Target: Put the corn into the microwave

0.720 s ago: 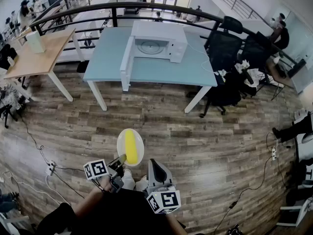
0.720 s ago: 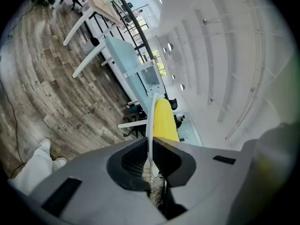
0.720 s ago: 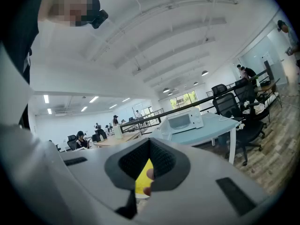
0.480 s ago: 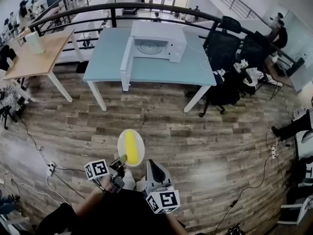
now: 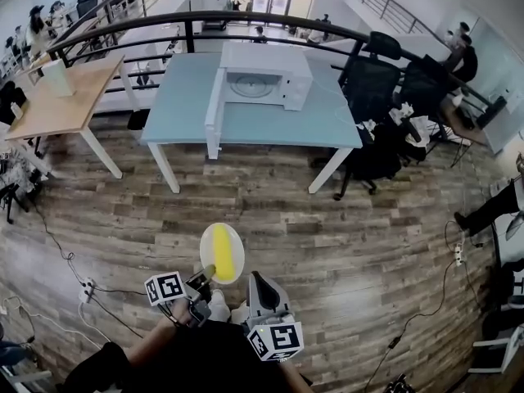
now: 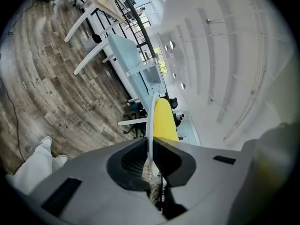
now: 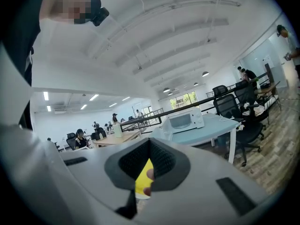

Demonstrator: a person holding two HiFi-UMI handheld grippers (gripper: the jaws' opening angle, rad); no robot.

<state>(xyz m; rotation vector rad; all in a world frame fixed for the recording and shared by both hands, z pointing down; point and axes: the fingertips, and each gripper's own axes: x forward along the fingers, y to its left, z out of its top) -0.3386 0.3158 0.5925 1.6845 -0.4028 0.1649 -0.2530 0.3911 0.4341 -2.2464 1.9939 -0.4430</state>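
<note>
Corn, a smooth yellow cob [image 5: 221,250], lies lengthwise on a small round white plate [image 5: 237,252] that we carry in the air above the wood-plank floor [image 5: 327,219], well short of the white microwave [image 5: 262,76] and roughly in line with it. Our left tool [image 5: 205,274] is clamped narrowly on the plate's rim at the edge farthest from the microwave; in the left gripper view the thin white rim [image 6: 151,121] runs straight up between the two dark pads, with the cob [image 6: 164,118] just beyond them. Our right tool [image 5: 260,283] hangs just beside the plate, on the side away from the microwave, its jaws drawn together on nothing. That microwave stands on a pale blue bench [image 5: 270,121] with its door [image 5: 214,113] swung open toward us, showing the turntable inside.
</note>
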